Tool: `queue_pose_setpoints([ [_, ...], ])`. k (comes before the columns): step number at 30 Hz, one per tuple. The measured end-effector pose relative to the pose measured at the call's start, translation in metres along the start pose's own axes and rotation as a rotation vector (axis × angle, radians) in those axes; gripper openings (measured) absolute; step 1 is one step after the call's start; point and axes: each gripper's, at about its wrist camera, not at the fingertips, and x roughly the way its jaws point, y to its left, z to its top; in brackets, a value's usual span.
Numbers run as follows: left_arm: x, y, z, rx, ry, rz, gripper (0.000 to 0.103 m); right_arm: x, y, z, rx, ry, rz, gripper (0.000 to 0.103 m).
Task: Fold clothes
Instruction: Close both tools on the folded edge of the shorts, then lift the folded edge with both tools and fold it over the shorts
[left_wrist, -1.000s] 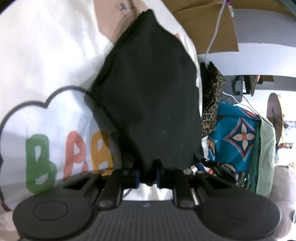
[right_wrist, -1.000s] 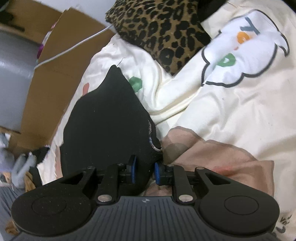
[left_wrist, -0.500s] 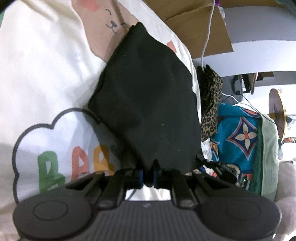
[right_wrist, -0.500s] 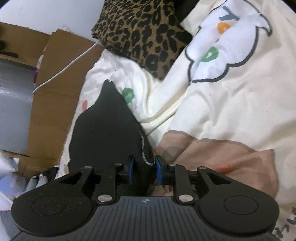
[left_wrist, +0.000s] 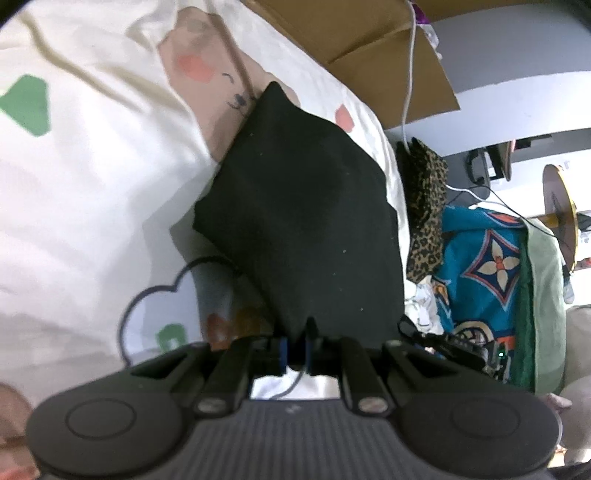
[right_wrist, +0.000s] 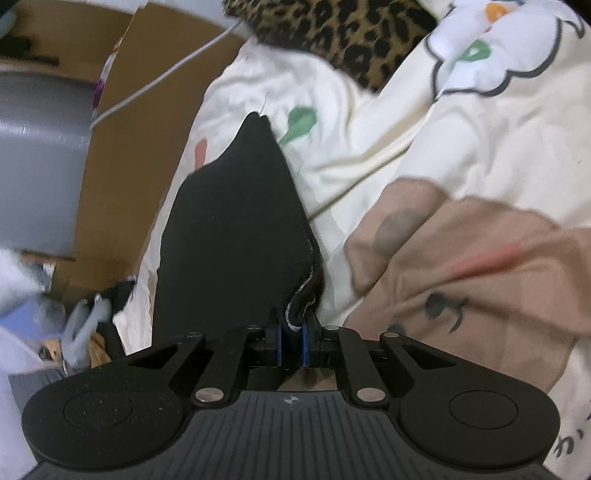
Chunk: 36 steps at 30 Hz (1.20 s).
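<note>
Black garment: a dark folded cloth (left_wrist: 306, 206) lies on the printed bedsheet (left_wrist: 92, 177), stretched between both tools, one pointed corner reaching toward the bear print.
Left hand-held gripper: the left hand-held gripper (left_wrist: 295, 349) has its blue-padded fingers pressed together on the near corner of the black garment; cloth fills the narrow gap between the pads.
Right hand-held gripper: the right hand-held gripper (right_wrist: 291, 343) is pinching the garment's hemmed edge, where a pale stitched rim curls up just above the pads.
Garment position: near the bed's edge that faces the cardboard; in the right wrist view the cloth (right_wrist: 236, 229) runs along that edge, its far tip beside a green leaf print.
Bedsheet: cream, creased, with a cloud outline holding coloured letters, green shapes and a tan bear face with pink cheeks (right_wrist: 461, 266).
Cardboard: a brown sheet (left_wrist: 369, 48) stands past the bed's edge, with a white cable (left_wrist: 408, 85) hanging across it.
Leopard cloth: a spotted fabric (right_wrist: 332, 33) sits on the bed beyond the garment, apart from it.
Blue patterned fabric: a teal cloth with flower motifs (left_wrist: 487, 269) is piled off the bed's side in the left wrist view, next to pale green material.
</note>
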Motion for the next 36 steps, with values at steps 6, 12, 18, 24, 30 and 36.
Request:
queue_pose_setpoints([
  [6, -0.023, 0.014, -0.014, -0.019, 0.0, 0.043, 0.008, 0.01, 0.017, -0.014, -0.065, 0.052, 0.016, 0.008],
  [12, -0.046, 0.029, -0.027, -0.039, -0.002, 0.087, 0.008, 0.024, 0.038, -0.03, -0.135, 0.114, 0.045, 0.009],
  [18, -0.058, 0.037, -0.036, -0.053, -0.003, 0.12, 0.008, 0.029, 0.056, -0.042, -0.205, 0.152, 0.057, 0.008],
  [24, -0.039, 0.021, -0.05, -0.022, 0.077, 0.11, 0.009, 0.016, 0.053, -0.031, -0.21, 0.113, 0.029, 0.007],
  [30, -0.012, 0.003, -0.057, 0.021, 0.157, 0.071, 0.009, 0.006, 0.049, -0.009, -0.211, 0.065, 0.007, 0.007],
  [36, 0.01, -0.009, -0.059, 0.022, 0.198, 0.042, 0.009, 0.009, 0.058, 0.018, -0.23, 0.037, 0.002, 0.007],
])
